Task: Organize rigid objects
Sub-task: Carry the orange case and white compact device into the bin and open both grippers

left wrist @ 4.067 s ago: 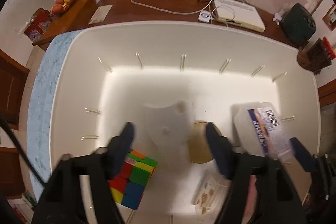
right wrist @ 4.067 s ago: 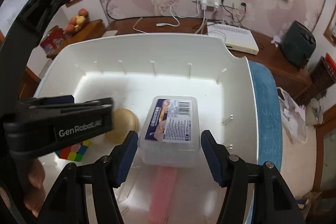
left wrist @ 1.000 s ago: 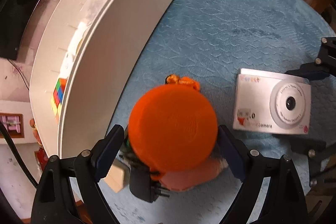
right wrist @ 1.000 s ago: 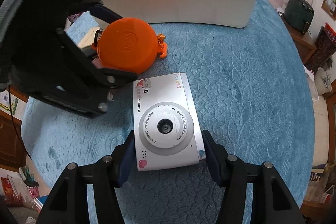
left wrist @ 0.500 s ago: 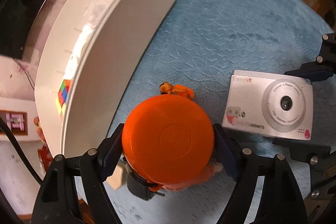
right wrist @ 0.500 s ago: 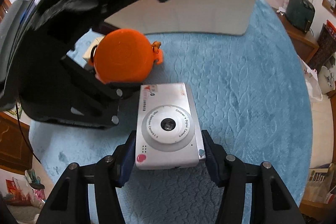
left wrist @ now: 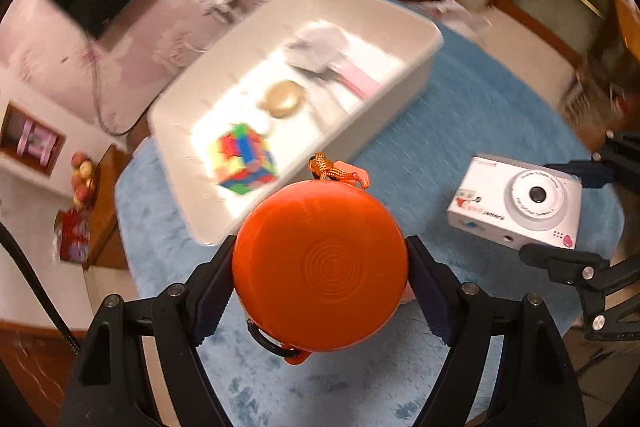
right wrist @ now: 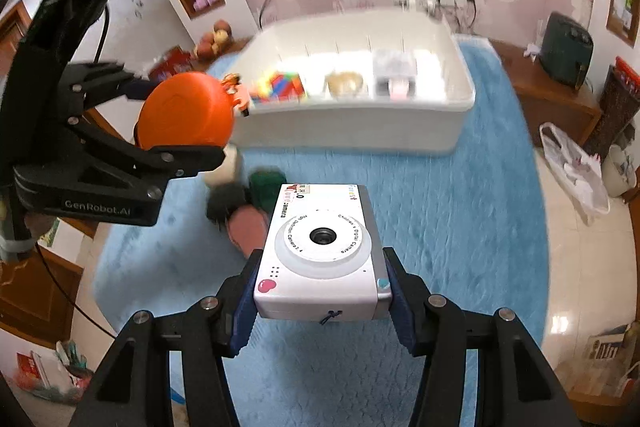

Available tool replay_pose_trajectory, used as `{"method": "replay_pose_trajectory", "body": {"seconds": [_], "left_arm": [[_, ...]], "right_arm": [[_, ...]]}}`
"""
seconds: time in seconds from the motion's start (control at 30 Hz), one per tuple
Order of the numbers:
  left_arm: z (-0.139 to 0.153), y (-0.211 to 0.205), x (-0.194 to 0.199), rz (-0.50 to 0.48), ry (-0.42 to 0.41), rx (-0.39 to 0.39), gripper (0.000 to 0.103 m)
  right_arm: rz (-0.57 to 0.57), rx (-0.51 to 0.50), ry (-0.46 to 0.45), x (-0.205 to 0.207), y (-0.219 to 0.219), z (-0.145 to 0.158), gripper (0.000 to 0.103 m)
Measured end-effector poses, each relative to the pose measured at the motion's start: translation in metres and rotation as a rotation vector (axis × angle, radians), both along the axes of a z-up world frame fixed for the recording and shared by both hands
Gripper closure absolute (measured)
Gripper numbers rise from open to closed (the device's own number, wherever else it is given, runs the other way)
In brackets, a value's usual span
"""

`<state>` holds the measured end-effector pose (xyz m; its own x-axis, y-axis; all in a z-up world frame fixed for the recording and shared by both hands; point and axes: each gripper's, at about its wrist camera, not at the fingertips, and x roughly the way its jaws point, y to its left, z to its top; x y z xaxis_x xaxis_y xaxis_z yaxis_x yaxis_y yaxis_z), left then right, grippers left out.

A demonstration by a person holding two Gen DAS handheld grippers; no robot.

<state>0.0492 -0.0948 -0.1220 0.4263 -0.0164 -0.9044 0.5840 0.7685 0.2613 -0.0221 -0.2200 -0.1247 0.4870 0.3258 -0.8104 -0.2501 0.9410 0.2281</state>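
Both items now lifted off the bench: left gripper clamps orange disc, right gripper clamps toy camera; white bin next.

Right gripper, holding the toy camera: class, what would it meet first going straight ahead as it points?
Probably the white bin's near wall, beyond the blue mat; the right gripper grips the toy camera, though depth is uncertain.

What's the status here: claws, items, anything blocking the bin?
Left claw shut on orange disc. Right claw shut on toy camera. Both lifted over the blue mat, short of the white bin. Path looks clear.
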Motion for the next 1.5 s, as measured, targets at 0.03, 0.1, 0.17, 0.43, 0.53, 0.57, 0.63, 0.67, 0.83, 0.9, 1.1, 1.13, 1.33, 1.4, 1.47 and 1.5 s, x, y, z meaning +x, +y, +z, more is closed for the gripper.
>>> {"method": "replay_pose_trajectory", "body": {"seconds": [0.03,0.1,0.17,0.43,0.53,0.57,0.63,0.67,0.83,0.9,1.1,1.13,1.33,1.4,1.47,1.5], "left_arm": [[0.008,0.003,0.003,0.021,-0.008,-0.017,0.021],[0.026,0.015,0.021,0.078,-0.025,-0.062,0.021],[0.043,0.024,0.035,0.133,-0.041,-0.108,0.021],[0.076,0.038,0.109,0.313,-0.092,-0.249,0.021],[0.065,0.038,0.144,0.366,-0.088,-0.274,0.021],[0.062,0.038,0.151,0.38,-0.086,-0.274,0.021],[0.049,0.038,0.167,0.409,-0.076,-0.267,0.021],[0.039,0.038,0.176,0.428,-0.067,-0.258,0.021],[-0.007,0.039,0.212,0.498,-0.022,-0.205,0.021],[-0.027,0.039,0.224,0.52,0.004,-0.187,0.021],[-0.07,0.037,0.246,0.577,0.059,-0.136,0.021],[-0.074,0.037,0.247,0.578,0.071,-0.129,0.02],[-0.09,0.031,0.251,0.582,0.111,-0.086,0.02],[-0.087,0.032,0.249,0.576,0.122,-0.118,0.02],[-0.078,0.034,0.246,0.575,0.111,-0.158,0.019],[-0.074,0.035,0.246,0.576,0.109,-0.173,0.015]], "right_arm": [[-0.001,0.001,-0.02,0.003,0.0,0.01,0.046],[-0.009,-0.003,-0.072,0.013,-0.001,0.032,0.046],[-0.02,-0.008,-0.13,0.027,-0.001,0.056,0.046],[-0.07,-0.053,-0.273,0.117,0.005,0.1,0.046],[-0.082,-0.08,-0.272,0.164,0.012,0.085,0.046],[-0.084,-0.097,-0.268,0.179,0.014,0.078,0.046],[-0.087,-0.138,-0.255,0.208,0.019,0.059,0.046],[-0.088,-0.157,-0.247,0.218,0.021,0.05,0.046],[-0.074,-0.182,-0.112,0.265,0.025,-0.011,0.046],[-0.063,-0.201,-0.07,0.275,0.028,-0.032,0.046],[-0.02,-0.267,0.005,0.286,0.037,-0.064,0.046],[-0.009,-0.279,0.008,0.286,0.038,-0.064,0.046],[0.038,-0.265,-0.014,0.274,0.037,-0.052,0.024],[0.043,-0.245,-0.019,0.269,0.034,-0.047,0.024],[0.041,-0.23,-0.026,0.264,0.032,-0.041,0.024],[0.038,-0.22,-0.03,0.26,0.03,-0.037,0.024]]}}
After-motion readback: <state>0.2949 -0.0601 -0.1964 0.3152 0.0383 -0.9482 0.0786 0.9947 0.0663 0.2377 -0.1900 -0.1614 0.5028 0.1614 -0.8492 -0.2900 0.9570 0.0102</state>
